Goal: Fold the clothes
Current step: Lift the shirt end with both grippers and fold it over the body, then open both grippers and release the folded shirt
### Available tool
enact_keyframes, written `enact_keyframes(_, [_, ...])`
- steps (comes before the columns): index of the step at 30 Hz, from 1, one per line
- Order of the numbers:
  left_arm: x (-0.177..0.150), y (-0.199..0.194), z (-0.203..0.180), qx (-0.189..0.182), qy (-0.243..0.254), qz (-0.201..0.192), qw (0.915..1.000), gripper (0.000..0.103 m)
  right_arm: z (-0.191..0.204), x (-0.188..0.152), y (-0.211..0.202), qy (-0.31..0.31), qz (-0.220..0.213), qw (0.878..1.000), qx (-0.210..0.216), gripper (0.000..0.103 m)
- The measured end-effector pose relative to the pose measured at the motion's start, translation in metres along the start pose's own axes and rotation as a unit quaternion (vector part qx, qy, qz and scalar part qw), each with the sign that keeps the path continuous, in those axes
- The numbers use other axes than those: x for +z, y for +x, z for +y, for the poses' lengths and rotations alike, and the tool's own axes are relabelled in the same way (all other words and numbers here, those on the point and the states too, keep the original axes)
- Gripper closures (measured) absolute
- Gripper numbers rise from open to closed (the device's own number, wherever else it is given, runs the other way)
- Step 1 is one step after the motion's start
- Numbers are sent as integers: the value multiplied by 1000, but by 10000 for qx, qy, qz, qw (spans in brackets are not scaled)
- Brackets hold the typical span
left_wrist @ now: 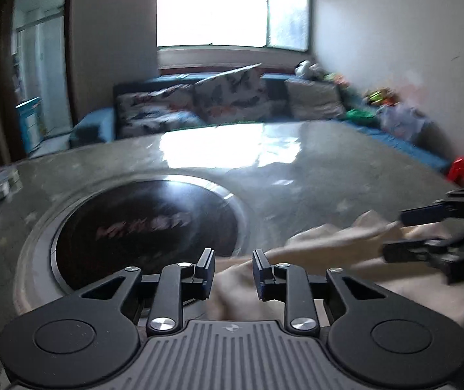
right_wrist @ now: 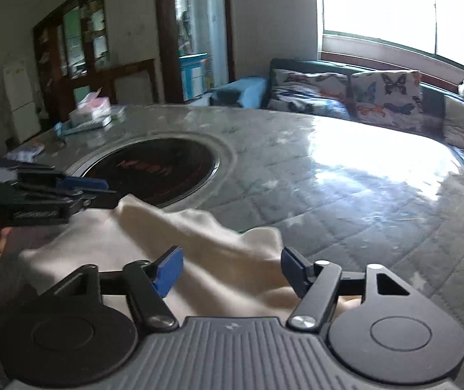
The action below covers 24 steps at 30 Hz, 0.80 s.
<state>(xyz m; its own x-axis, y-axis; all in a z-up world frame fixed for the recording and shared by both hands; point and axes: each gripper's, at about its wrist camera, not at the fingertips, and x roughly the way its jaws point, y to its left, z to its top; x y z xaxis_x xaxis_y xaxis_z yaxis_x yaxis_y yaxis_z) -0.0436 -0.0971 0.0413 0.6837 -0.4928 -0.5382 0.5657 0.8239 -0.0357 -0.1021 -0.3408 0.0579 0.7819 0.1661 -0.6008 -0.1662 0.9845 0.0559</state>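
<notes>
Fingers of both grippers stand apart, gripping nothing: the left gripper narrowly, the right gripper wider. A cream garment lies rumpled on the table beneath them; folding seems barely begun.

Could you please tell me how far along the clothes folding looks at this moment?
Early stage. The cream garment lies rumpled on the quilted table, with no neat fold showing. Both the left claw and right claw are open over it, gripping nothing. All folds remain.
</notes>
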Motion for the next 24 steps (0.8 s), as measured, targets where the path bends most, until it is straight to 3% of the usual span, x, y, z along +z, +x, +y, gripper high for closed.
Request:
enact_keyframes(1, [2, -1, -4, -127, 5, -4, 9999, 74, -4, 0, -2, 62, 8, 10000, -16, 43])
enact_keyframes(3, [4, -1, -11, -332, 10, 8, 9994, 58, -11, 1, -7, 187, 23, 9998, -48, 52])
enact_keyframes(7, [7, 11, -24, -481, 59, 117, 9988, 42, -24, -8, -22, 306, 27, 9994, -183, 56])
enact_keyframes(9, [7, 17, -27, -496, -4, 195, 9986, 25, -33, -14, -30, 392, 33, 9988, -279, 57])
enact_keyframes(11, [6, 22, -30, -489, -36, 255, 9985, 24, -44, -21, -37, 544, 70, 9978, -373, 61])
enact_keyframes(14, [1, 26, -33, -395, 9, 280, 9988, 12, -57, -30, -43, 750, 139, 9961, -436, 68])
enact_keyframes(22, [-7, 29, -41, -157, 178, 286, 9993, 7, -67, -34, -37, 949, 122, 9949, -326, 81])
enact_keyframes(24, [-9, 27, -42, -100, 205, 270, 9994, 5, -65, -34, -31, 956, 145, 9948, -311, 90])
